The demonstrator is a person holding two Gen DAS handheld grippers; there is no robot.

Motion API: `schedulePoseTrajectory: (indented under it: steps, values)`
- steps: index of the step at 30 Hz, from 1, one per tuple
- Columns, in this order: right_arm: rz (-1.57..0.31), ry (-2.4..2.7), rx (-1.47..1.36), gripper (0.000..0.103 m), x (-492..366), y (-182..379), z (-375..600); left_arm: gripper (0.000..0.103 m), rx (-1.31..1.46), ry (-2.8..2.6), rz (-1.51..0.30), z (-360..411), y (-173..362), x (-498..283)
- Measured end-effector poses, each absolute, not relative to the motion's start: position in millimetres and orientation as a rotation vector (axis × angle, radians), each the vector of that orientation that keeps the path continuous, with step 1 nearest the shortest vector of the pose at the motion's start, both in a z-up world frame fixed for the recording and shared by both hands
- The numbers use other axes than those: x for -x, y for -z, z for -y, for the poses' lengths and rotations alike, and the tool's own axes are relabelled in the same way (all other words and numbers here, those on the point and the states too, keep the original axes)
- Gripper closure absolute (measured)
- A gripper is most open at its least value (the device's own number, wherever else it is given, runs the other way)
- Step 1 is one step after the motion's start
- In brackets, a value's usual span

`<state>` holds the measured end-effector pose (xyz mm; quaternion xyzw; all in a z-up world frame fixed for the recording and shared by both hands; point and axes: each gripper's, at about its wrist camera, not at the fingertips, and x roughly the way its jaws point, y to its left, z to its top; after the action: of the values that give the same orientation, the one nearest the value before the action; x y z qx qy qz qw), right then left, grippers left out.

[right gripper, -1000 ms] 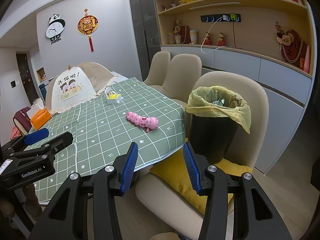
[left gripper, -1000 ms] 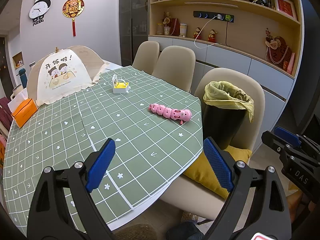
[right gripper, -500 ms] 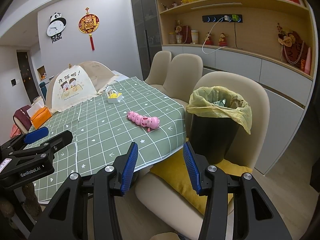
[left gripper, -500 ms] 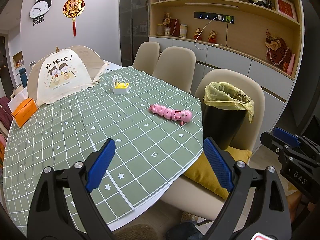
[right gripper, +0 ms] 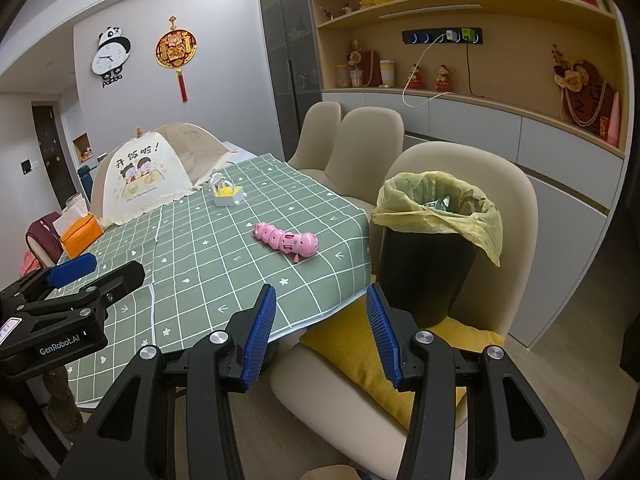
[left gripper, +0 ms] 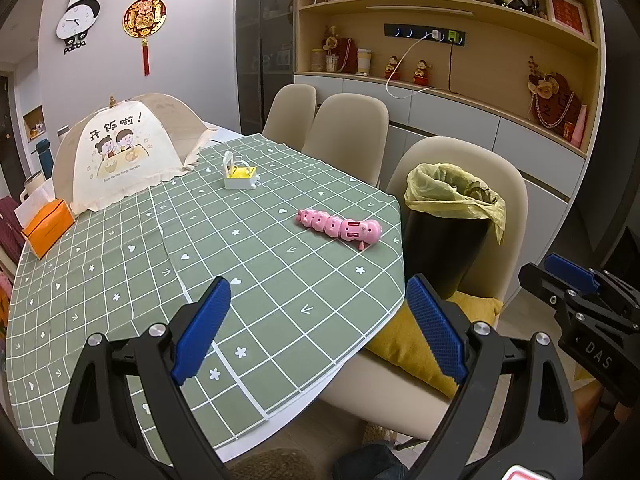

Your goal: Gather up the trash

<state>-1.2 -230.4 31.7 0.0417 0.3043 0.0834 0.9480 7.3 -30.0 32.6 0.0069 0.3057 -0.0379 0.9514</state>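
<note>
Hovering grippers: the left gripper (left gripper: 318,328) and the right gripper (right gripper: 320,334) both have their jaws spread apart with nothing between the blue pads.
Bin: a black trash bin (right gripper: 430,264) with a yellow liner (right gripper: 460,226) stands on a beige chair (right gripper: 516,208), on a yellow cushion (right gripper: 360,354), just beside the table edge.
Table: a green checked tablecloth (left gripper: 248,264) carries a pink caterpillar toy (left gripper: 340,229), a small white and yellow box (left gripper: 239,176), a mesh food cover (left gripper: 120,152) and an orange tissue box (left gripper: 48,229).
Right wrist view only: some crumpled items inside the liner; what they are cannot be told.
Left wrist view only: the bin's inside is hidden behind the liner's near fold.
</note>
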Motion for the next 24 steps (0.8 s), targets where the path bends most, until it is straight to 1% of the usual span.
schedulePoseTrajectory:
  steps: [24]
  values:
    - [-0.610, -0.145, -0.085, 0.058, 5.1, -36.2, 232.4, 0.018, -0.014, 0.108, -0.630, 27.5, -29.3, -10.8]
